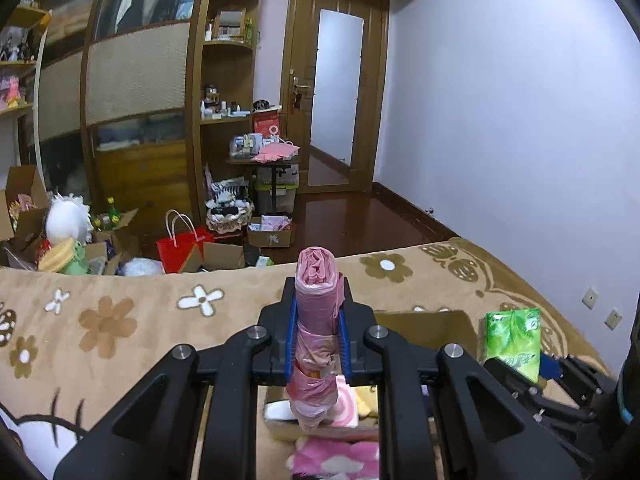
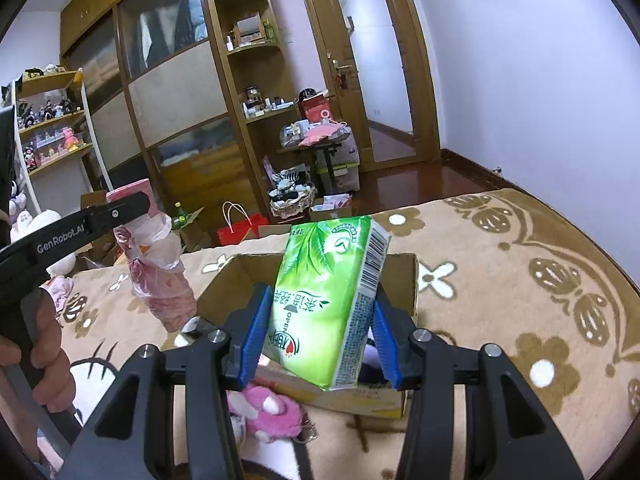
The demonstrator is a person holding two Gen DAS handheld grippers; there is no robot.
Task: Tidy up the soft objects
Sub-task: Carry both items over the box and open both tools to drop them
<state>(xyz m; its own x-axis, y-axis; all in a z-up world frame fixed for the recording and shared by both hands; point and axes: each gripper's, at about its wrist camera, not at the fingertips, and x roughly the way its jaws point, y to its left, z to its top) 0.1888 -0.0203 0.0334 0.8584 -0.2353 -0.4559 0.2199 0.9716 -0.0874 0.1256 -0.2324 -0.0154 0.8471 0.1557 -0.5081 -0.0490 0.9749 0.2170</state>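
The right gripper (image 2: 320, 320), its fingers clenched on the tissue pack (image 2: 328, 300), hangs directly above the open cardboard box (image 2: 408, 280).

Bedroom with pale lilac walls (image 1: 500, 120) and a dark glossy wood floor (image 1: 360, 216). Big brown wardrobe (image 1: 136, 80) with frosted and woven panels on the left, curved corner shelves (image 1: 228, 80) full of little bottles next to it. Wood door (image 1: 336, 92) with a long frosted pane in the far corner. Small cluttered side table (image 1: 264, 160) out front. Tan flowery blanket (image 1: 120, 320) up close.
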